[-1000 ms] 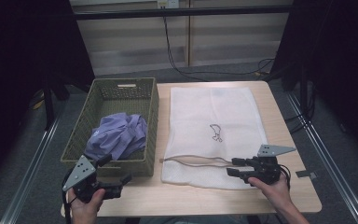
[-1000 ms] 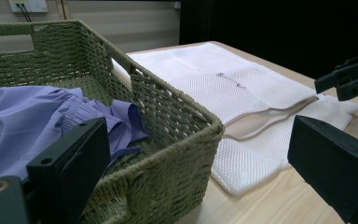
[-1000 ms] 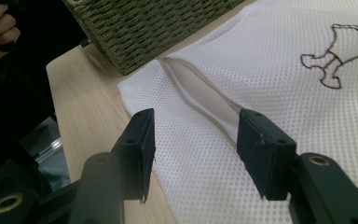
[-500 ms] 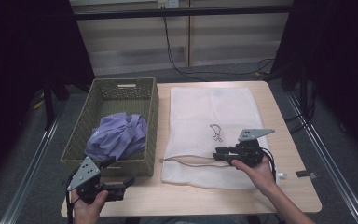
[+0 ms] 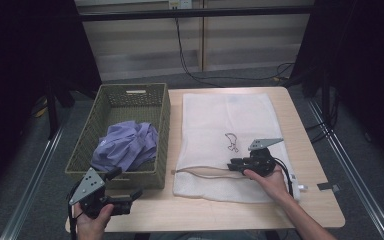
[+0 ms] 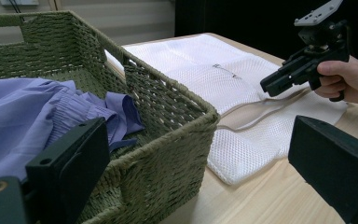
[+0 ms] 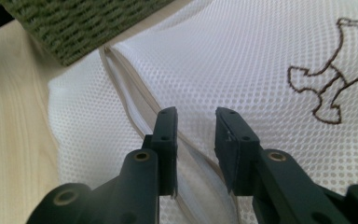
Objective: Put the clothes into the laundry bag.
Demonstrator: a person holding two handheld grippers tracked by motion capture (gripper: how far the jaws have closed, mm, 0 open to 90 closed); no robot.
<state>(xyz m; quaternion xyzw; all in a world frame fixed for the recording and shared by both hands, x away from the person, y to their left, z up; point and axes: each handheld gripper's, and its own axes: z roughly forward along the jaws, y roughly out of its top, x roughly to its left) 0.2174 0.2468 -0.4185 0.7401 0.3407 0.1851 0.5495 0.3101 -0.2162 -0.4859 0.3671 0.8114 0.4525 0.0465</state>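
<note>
The white mesh bag [image 5: 225, 140] lies flat on the counter [image 5: 325, 200], just beside the green basket [image 5: 160, 125]. It is full of tiny holes, with a brown squiggle drawing [image 7: 326, 88] and a tan zip edge [image 7: 121, 79]. The right gripper [image 7: 195, 135] has just been closing; its 2 jaws are a little apart over the zip edge, pinching nothing. The left gripper [image 5: 130, 197] is spread wide by the basket.

One basket [image 5: 130, 107], one garment [image 5: 125, 147], one mesh bag [image 5: 220, 115]
</note>
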